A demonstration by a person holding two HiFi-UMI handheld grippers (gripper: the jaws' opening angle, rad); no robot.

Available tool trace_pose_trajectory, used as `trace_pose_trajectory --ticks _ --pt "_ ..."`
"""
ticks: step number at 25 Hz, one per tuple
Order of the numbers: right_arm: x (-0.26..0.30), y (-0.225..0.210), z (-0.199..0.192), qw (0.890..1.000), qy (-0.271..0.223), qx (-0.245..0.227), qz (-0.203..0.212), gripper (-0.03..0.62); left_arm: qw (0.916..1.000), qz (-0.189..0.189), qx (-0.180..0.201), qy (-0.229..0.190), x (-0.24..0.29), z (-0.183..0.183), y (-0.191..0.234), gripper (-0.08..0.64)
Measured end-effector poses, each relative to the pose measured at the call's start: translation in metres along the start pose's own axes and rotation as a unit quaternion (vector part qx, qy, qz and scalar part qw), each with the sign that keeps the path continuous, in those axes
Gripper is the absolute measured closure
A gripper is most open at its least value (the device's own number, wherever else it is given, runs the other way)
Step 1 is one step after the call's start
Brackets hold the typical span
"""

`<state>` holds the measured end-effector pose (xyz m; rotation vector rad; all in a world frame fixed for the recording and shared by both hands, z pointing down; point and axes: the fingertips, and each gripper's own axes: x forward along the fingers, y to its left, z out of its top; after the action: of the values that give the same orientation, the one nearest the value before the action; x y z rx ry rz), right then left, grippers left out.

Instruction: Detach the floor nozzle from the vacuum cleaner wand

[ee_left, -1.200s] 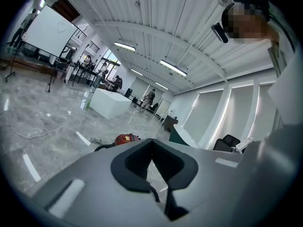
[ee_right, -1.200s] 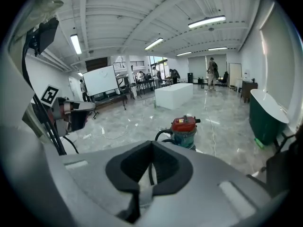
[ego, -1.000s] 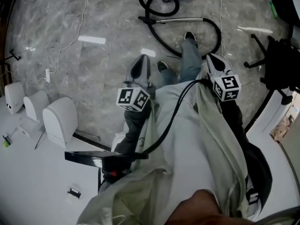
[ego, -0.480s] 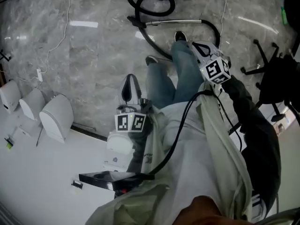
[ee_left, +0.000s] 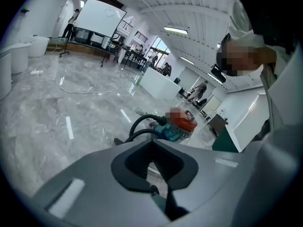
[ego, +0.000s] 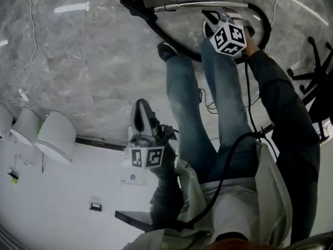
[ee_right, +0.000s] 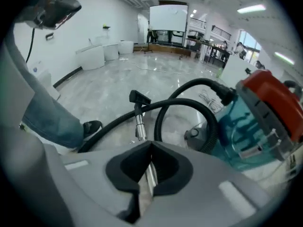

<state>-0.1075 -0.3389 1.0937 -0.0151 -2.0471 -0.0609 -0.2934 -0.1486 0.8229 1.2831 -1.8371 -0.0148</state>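
The vacuum's chrome wand [ego: 197, 5] lies on the grey floor at the top of the head view. Its black floor nozzle [ego: 136, 7] is on the wand's left end, and the black hose [ego: 263, 27] curls round at the right. My right gripper [ego: 210, 15] is shut and empty, just above the wand's right part. In the right gripper view my right gripper [ee_right: 150, 150] looks along the wand [ee_right: 141, 126] to the nozzle [ee_right: 138, 97], with the teal and red canister [ee_right: 258, 122] at the right. My left gripper [ego: 139, 105], shut and empty, hangs lower left, apart from the wand.
The person's jeans legs [ego: 182, 108] and a shoe [ego: 166, 50] stand between the grippers. White rounded units [ego: 52, 137] line a white wall at the left. A thin cable [ego: 28, 40] trails over the floor. A black chair base [ego: 317, 61] stands at the right.
Both grippers have dropped towards the floor as the person bent over. The right one swung down and forward to the wand; the left one sank beside the left leg.
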Motion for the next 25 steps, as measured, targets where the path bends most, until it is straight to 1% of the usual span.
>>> trace_pose_trajectory --ticks 1,2,4,6,8,10,13,14,16,18,20,21,22,25 --pt "0.027 0.004 0.001 1.000 0.000 -0.014 0.001 0.590 1.0000 0.000 -0.001 0.000 0.007 -0.008 0.015 0.558" --pt "0.051 0.010 0.001 1.000 0.004 -0.022 0.011 0.575 1.0000 0.000 -0.001 0.000 0.014 -0.015 0.028 0.557" --pt "0.096 0.023 -0.005 0.998 0.024 -0.028 0.042 0.483 1.0000 0.006 0.000 0.000 0.024 -0.028 0.052 0.558" --pt "0.132 0.033 -0.016 0.996 0.046 -0.039 0.058 0.419 0.9998 0.016 -0.008 -0.005 0.030 -0.040 0.075 0.558" --pt "0.162 0.036 -0.026 0.995 0.059 -0.063 0.051 0.396 0.9995 0.026 -0.017 -0.012 0.034 -0.050 0.098 0.558" --pt "0.186 0.037 -0.033 0.993 0.073 -0.082 0.048 0.396 0.9992 0.034 -0.019 -0.008 0.036 -0.060 0.114 0.558" --pt "0.220 0.043 -0.046 0.986 0.114 -0.097 0.066 0.393 0.9990 0.039 -0.021 0.008 0.041 -0.073 0.127 0.558" --pt "0.233 0.045 -0.054 0.982 0.136 -0.113 0.067 0.393 0.9989 0.040 -0.024 0.011 0.044 -0.076 0.131 0.558" --pt "0.253 0.051 -0.070 0.969 0.184 -0.148 0.068 0.393 0.9985 0.044 -0.028 0.018 0.050 -0.080 0.136 0.558" --pt "0.261 0.056 -0.078 0.961 0.215 -0.157 0.074 0.410 0.9982 0.046 -0.029 0.026 0.057 -0.080 0.139 0.558" --pt "0.261 0.054 -0.078 0.960 0.224 -0.151 0.076 0.411 0.9978 0.048 -0.032 0.031 0.064 -0.080 0.142 0.558" --pt "0.261 0.053 -0.077 0.961 0.218 -0.150 0.078 0.427 0.9977 0.047 -0.035 0.032 0.067 -0.080 0.143 0.558" --pt "0.260 0.053 -0.075 0.963 0.209 -0.149 0.081 0.505 0.9978 0.045 -0.036 0.034 0.069 -0.080 0.141 0.557" --pt "0.242 0.055 -0.065 0.969 0.184 -0.143 0.084 0.504 0.9987 0.022 -0.029 0.036 0.068 -0.076 0.128 0.558"
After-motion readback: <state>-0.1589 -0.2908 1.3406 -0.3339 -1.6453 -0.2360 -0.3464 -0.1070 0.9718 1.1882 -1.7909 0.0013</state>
